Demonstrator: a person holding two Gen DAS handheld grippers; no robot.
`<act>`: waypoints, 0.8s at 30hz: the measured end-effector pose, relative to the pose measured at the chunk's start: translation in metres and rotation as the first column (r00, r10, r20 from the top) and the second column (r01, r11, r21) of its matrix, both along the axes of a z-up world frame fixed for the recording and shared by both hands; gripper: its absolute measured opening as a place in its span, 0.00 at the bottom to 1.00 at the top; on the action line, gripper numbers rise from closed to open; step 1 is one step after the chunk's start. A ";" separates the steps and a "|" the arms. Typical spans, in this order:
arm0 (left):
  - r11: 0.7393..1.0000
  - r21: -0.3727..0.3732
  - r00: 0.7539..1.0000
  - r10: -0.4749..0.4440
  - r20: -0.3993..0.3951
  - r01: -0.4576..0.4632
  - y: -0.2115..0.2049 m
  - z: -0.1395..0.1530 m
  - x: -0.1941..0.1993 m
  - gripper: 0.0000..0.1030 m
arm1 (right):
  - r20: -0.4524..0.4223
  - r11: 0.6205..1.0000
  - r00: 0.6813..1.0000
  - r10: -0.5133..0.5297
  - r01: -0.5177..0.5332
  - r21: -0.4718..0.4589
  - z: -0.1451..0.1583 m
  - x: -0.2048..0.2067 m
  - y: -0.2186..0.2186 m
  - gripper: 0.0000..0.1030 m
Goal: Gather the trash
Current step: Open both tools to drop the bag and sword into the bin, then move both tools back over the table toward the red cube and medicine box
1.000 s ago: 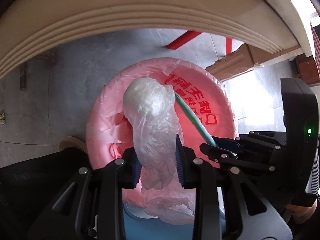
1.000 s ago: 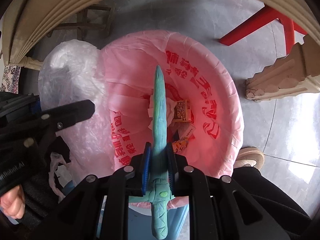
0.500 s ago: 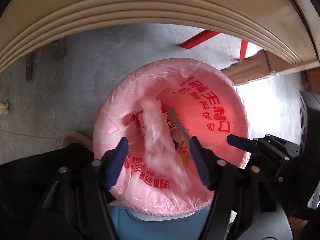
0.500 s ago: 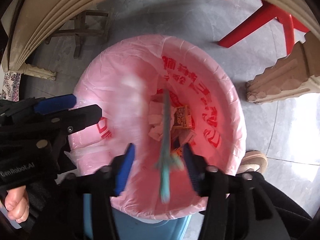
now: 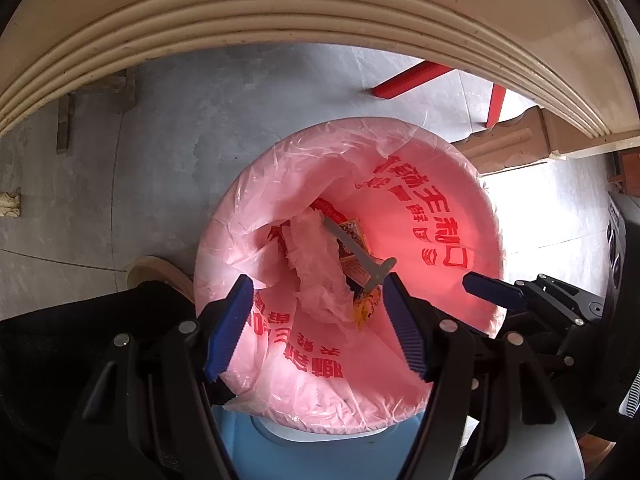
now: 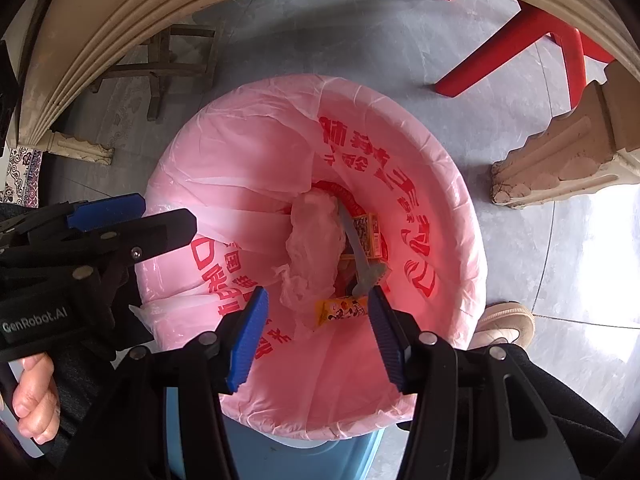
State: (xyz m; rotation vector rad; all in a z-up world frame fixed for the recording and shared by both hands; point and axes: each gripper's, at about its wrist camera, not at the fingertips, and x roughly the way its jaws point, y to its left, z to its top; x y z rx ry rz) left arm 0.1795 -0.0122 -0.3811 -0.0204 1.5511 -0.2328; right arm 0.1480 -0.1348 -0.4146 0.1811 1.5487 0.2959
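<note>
Both grippers hang above the bin (image 6: pixel 472 236), a blue body lined with a pink bag (image 5: pixel 420 216) printed in red characters. Left gripper (image 5: pixel 320 324): jaws spread wide, nothing between the blue pads. Right gripper (image 6: pixel 316 336): the same, released and empty; seen from the left camera, only its tip enters from the right, over the rim. The trash lies straight below and ahead of both sets of fingers, at the bottom of the liner, well apart from them. Crumpled clear plastic wrap (image 6: pixel 316 248) sits in the middle; just beside it, on its right in the right-wrist view, a slim grey-green stick-like item (image 6: pixel 360 256) lies with its long axis running from the far side toward the grippers, its broader end nearer. Under the stick is a small printed carton (image 6: pixel 370 232); nearest the right fingers lies an orange snack wrapper (image 6: pixel 342 308), crosswise. Neither gripper is clearly nearer the pile; both are centred over the opening. My judgement: this load is deposited, and the next move is to lift clear and look elsewhere for remaining trash, none of which shows here. Surroundings: grey tiled floor (image 5: pixel 180 128), a cream ribbed table edge (image 5: pixel 280 12) arching overhead, red chair legs (image 6: pixel 520 40), a carved pale furniture foot (image 6: pixel 560 160), the person's shoe (image 6: pixel 506 322) beside the bin. Room is tight under the table edge.
</note>
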 end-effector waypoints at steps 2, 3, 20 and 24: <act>1.000 0.001 1.000 0.000 0.001 0.000 0.000 -0.001 0.000 0.64 | 0.000 1.000 1.000 0.001 -0.001 -0.002 0.000 0.001 0.000 0.50; 1.000 0.001 1.000 0.001 0.000 -0.001 0.000 -0.001 0.000 0.64 | 0.000 1.000 1.000 0.001 -0.001 -0.002 0.000 0.001 0.001 0.50; 1.000 0.015 0.999 -0.010 0.035 0.009 0.008 0.012 -0.009 0.64 | 0.023 1.000 1.000 -0.001 0.002 -0.022 0.010 -0.005 -0.002 0.50; 1.000 0.014 0.997 -0.022 0.076 0.021 0.011 0.029 -0.016 0.64 | 0.069 1.000 0.998 -0.006 0.008 -0.016 0.031 -0.010 -0.005 0.50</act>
